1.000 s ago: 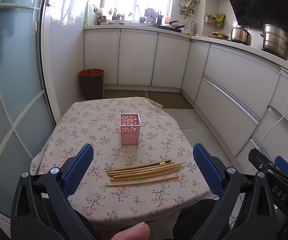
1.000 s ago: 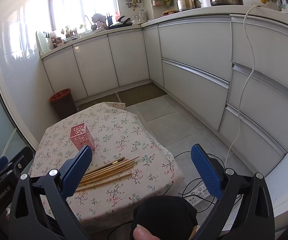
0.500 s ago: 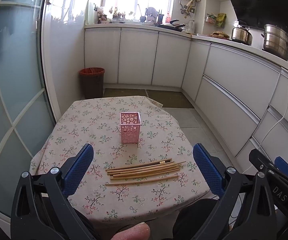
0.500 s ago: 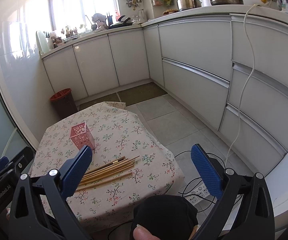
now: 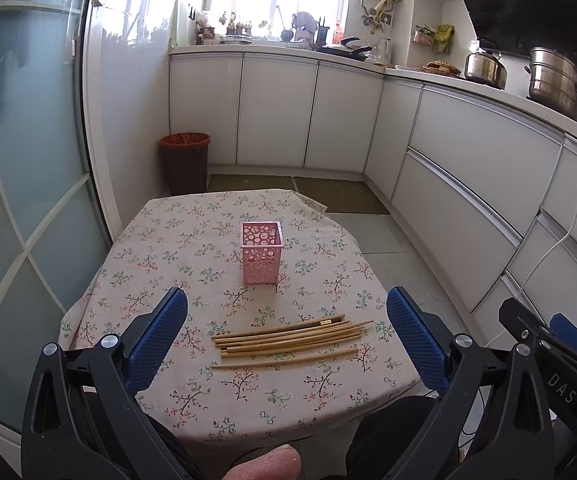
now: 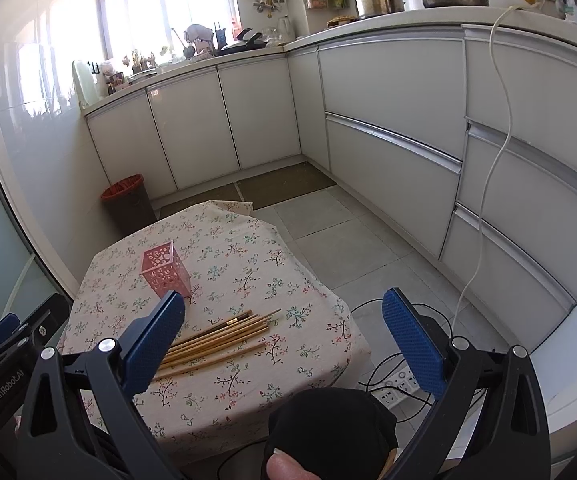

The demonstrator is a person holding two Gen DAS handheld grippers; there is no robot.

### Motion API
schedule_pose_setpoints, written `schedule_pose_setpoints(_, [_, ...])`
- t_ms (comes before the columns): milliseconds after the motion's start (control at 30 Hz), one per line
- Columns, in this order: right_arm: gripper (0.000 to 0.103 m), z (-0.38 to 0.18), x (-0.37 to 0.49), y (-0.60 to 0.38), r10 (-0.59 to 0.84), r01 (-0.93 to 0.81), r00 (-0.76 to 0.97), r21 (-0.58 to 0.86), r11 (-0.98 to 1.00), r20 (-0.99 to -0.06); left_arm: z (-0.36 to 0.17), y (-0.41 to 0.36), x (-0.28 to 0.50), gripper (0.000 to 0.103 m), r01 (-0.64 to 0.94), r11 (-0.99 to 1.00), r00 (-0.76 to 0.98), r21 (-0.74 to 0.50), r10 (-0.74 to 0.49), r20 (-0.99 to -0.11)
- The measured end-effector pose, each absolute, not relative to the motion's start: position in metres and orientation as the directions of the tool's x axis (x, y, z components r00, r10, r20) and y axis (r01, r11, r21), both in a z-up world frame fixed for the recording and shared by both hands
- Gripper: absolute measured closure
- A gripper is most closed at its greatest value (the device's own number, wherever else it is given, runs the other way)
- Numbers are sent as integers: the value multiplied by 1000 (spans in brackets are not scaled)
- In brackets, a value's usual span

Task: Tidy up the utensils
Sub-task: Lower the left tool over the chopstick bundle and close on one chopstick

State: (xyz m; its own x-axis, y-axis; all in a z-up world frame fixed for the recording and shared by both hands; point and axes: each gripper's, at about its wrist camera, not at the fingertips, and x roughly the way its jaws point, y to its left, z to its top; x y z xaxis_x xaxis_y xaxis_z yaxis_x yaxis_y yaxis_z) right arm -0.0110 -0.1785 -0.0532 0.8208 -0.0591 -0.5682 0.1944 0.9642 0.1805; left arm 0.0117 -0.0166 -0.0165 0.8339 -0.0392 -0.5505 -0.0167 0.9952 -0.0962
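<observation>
Lying loose in a rough bundle on the flowered cloth, the thin bamboo chopsticks (image 5: 288, 338) sit near the counter's (image 5: 160, 240) near edge, one stick a little apart at the bundle's 6 o'clock side. At their 12 o'clock, well apart, stands the pink perforated plastic holder (image 5: 261, 252), upright and, as far as its open top shows, with nothing in it.

Compared with a second ago almost nothing has changed: sticks and holder lie as they did, and both wrist views have only drifted slightly. So the sorting has not started; every chopstick waits to be lifted into the holder.

The left gripper (image 5: 286, 340) hangs above the near edge, released, its blue pads wide either side of the bundle and touching nothing. The right gripper (image 6: 284, 338) is likewise spread and carries nothing, off toward the counter's 4 o'clock corner. Beyond are white kitchen cabinets (image 5: 276, 112) and a brown waste bin (image 5: 184, 162).
</observation>
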Motion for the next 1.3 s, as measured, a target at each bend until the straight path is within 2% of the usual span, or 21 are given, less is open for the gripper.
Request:
schedule_pose_setpoints(233, [7,-58,-7,-186,-25,192,807,221,956,-591,-21,-7,23,7,-33,990,811,-135,-53,-582])
schedule_pose_setpoints(433, [7,-89,23,-213,116,218,724,385,897,-680,-54,22,95,7,-30,971,611,-236,-169,-773])
schedule_pose_setpoints(533, [7,-116,43,-220,179,238,666,434,869,-724,-98,14,141,7,-12,986,419,-164,-144,-897])
schedule_pose_setpoints(733, [7,-169,76,-242,270,333,548,502,798,-792,-180,-48,199,7,202,973,147,-109,-141,-979])
schedule_pose_setpoints(867, [7,-191,88,-261,280,398,506,509,763,-816,-211,-92,226,7,314,949,147,32,-15,-989])
schedule_pose_setpoints(967, [7,-203,96,-272,296,422,491,521,742,-819,-221,-108,247,9,350,935,151,63,10,-988])
schedule_pose_setpoints(1000, [7,-207,99,-275,308,426,484,528,734,-819,-224,-110,254,11,355,932,144,69,19,-989])
schedule_pose_setpoints(1133, [7,-224,107,-281,335,450,456,538,713,-825,-242,-113,277,34,362,928,111,91,54,-992])
schedule_pose_setpoints(1233, [7,-231,110,-284,344,461,442,539,705,-828,-253,-115,285,46,380,922,82,77,49,-995])
schedule_pose_setpoints(1300, [7,-235,112,-286,345,469,434,536,702,-832,-255,-116,287,47,386,920,86,71,40,-996])
